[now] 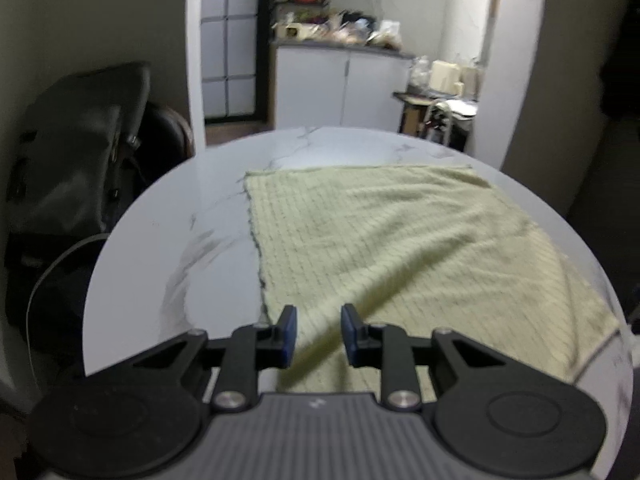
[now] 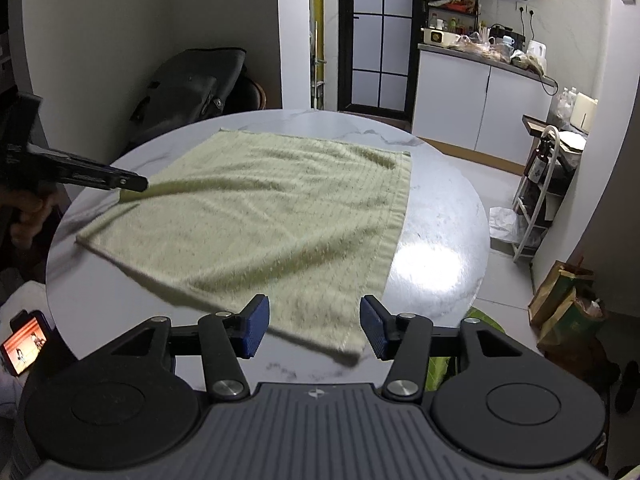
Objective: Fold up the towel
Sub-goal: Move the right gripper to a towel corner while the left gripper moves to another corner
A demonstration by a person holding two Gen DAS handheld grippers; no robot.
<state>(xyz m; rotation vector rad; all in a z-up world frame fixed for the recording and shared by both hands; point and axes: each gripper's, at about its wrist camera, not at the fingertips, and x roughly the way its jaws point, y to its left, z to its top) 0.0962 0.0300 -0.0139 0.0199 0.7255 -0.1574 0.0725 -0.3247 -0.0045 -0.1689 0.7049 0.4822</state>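
A pale green ribbed towel (image 1: 384, 240) lies spread on a round white marble table (image 1: 192, 216). My left gripper (image 1: 319, 334) is over the towel's near left corner; a raised ridge of towel runs from between its blue pads. In the right wrist view the left gripper (image 2: 136, 186) pinches that towel corner and lifts it off the table. The towel (image 2: 272, 216) lies mostly flat there. My right gripper (image 2: 314, 326) is open, its pads either side of the towel's near right corner, not closed on it.
The table's rim (image 2: 476, 264) curves close on the right. A black bag on a chair (image 2: 188, 88) stands behind the table. A kitchen counter (image 2: 480, 96), a small rack (image 2: 544, 184) and paper bags (image 2: 568, 308) are to the right. A phone (image 2: 24, 346) sits lower left.
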